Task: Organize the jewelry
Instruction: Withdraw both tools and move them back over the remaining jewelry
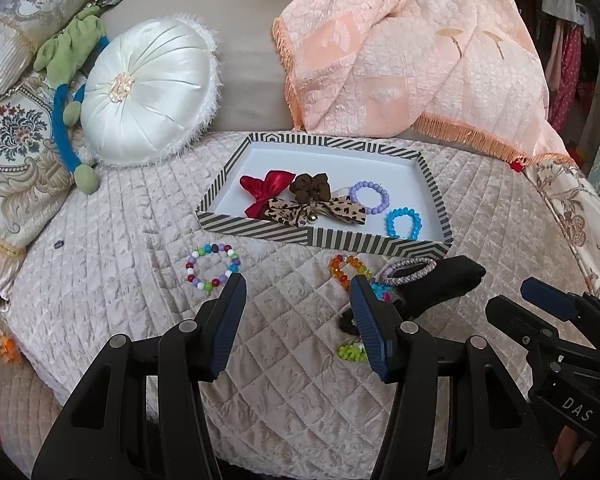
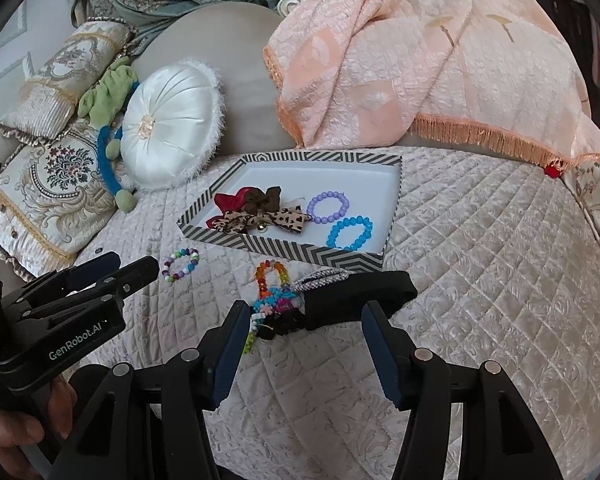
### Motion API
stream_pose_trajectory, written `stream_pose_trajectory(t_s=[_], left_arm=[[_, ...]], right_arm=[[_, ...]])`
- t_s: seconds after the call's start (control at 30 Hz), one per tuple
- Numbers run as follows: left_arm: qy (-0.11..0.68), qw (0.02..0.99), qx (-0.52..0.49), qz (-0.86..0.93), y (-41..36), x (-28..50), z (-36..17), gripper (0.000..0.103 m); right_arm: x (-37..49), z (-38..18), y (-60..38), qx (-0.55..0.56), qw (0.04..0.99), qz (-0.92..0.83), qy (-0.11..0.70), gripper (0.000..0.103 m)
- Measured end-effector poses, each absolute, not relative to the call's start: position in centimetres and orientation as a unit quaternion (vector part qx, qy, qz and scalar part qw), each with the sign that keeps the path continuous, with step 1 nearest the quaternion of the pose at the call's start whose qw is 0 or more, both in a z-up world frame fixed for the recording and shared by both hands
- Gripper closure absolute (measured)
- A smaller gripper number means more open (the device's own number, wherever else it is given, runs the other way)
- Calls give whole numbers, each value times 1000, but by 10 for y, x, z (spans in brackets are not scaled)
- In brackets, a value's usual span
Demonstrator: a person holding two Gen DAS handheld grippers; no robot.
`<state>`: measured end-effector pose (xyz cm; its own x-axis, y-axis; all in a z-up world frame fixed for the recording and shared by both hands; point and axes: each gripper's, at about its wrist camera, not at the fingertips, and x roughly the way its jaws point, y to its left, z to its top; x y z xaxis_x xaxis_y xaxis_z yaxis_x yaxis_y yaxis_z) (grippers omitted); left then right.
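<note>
A striped tray [image 1: 434,184] on a quilted bed [image 1: 99,280] already holds bows and two bead bracelets [image 1: 404,223]. Nearer, a multicolour bracelet [image 1: 213,267] and a tangled pile [image 2: 275,300] await sorting. Left gripper [image 1: 297,284] and right gripper [image 2: 306,312] hover, jaws apart, empty.

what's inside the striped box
In the striped box: a red bow, brown bow, leopard bow, purple bracelet and blue bracelet. Anything under the piled bows is hidden.

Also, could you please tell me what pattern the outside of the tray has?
Black-and-white chevron stripes on the tray, clearest in the right wrist view.
</note>
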<state>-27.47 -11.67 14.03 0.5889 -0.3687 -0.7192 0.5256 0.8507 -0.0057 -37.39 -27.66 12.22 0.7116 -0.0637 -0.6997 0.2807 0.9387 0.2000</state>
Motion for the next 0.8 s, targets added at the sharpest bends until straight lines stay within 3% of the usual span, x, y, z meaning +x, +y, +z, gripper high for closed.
stream_pose_trajectory(t_s=[0.63,0.8], left_arm=[[421,857,59,-291,-109,-259,116,49],[448,829,42,-332,-117,-259,102,44]], right_arm=[[-370,95,-296,158,896,-109,399,47],[-369,86,-305,168,890,-117,407,47]])
